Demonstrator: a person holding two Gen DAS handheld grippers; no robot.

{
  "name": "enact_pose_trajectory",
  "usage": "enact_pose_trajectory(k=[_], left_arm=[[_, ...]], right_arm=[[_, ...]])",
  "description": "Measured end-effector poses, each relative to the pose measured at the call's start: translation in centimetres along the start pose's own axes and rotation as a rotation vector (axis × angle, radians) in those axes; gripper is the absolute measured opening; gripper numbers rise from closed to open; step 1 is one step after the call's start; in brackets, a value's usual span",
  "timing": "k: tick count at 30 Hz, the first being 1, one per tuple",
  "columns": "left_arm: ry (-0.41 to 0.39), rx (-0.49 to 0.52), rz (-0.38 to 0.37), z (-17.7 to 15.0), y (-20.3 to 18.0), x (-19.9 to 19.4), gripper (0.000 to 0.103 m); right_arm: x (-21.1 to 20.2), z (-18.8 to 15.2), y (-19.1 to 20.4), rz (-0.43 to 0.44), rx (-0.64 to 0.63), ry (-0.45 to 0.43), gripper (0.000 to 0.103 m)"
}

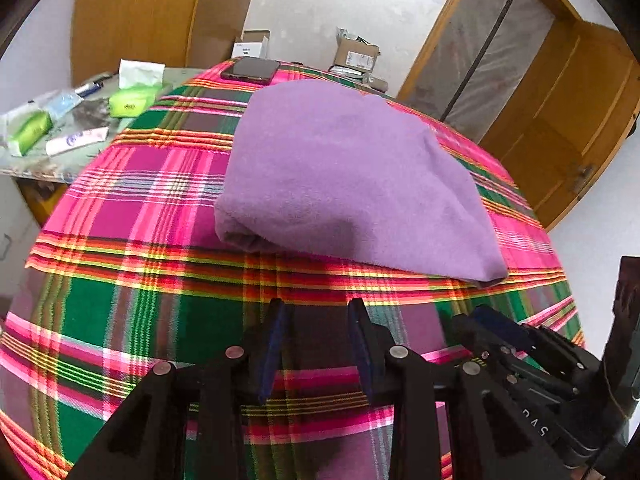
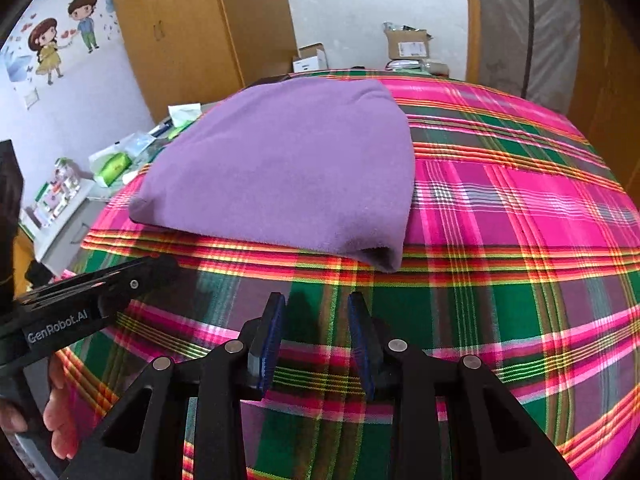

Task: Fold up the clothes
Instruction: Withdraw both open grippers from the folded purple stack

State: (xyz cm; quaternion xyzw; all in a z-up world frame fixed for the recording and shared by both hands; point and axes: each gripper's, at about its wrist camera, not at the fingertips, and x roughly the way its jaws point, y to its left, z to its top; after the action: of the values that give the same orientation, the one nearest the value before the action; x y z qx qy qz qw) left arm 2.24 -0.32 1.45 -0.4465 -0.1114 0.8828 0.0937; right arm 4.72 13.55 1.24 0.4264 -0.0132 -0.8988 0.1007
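The left gripper (image 1: pixel 316 312) hangs over bare plaid cloth (image 1: pixel 132 208), its blue-padded jaws apart with nothing between them. The right gripper (image 2: pixel 316 308) is likewise parted and empty, just beside the left one, whose black body shows at the left edge of the right wrist view with a hand (image 2: pixel 60 412) wrapped round its handle.

Just ahead of both sets of fingertips, and not touching them, the folded purple garment (image 1: pixel 344 176) lies flat on the pink, green and orange plaid cloth that covers the whole surface. Beyond the garment, at the far edge, rests a dark phone (image 1: pixel 251 69).

Off to the left of the grippers stands a lower side table (image 1: pixel 52 160) strewn with green packets, tubes and tissues. Farther out are cardboard boxes (image 1: pixel 356 54), wooden wardrobe doors (image 1: pixel 136 16), a white wall, and a cartoon wall sticker (image 2: pixel 60 36) of two children.
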Motion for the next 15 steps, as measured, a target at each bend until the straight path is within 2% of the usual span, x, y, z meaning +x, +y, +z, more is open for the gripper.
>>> enact_pose_trajectory(k=[4,6,8,12,15], left_arm=[[-0.029,0.02,0.062,-0.8,0.8,-0.4,0.033],[-0.04,0.032,0.082,-0.7,0.5,-0.1,0.033],[-0.05,0.045,0.104,-0.6,0.1,0.1,0.033],[-0.067,0.076,0.166,-0.8,-0.1,0.3,0.033],[-0.069,0.075,0.171,-0.7,0.5,0.3,0.033]], right_arm=[[0.3,-0.3,0.4,-0.064,-0.019,-0.002,0.034],[0.5,-0.3,0.7,-0.07,-0.028,-0.002,0.037],[0.6,-0.2,0.8,-0.064,-0.032,0.0,0.054],[0.9,0.0,0.9,-0.087,-0.035,0.006,0.055],[1.0,0.1,1.2,-0.111,-0.042,0.009,0.055]])
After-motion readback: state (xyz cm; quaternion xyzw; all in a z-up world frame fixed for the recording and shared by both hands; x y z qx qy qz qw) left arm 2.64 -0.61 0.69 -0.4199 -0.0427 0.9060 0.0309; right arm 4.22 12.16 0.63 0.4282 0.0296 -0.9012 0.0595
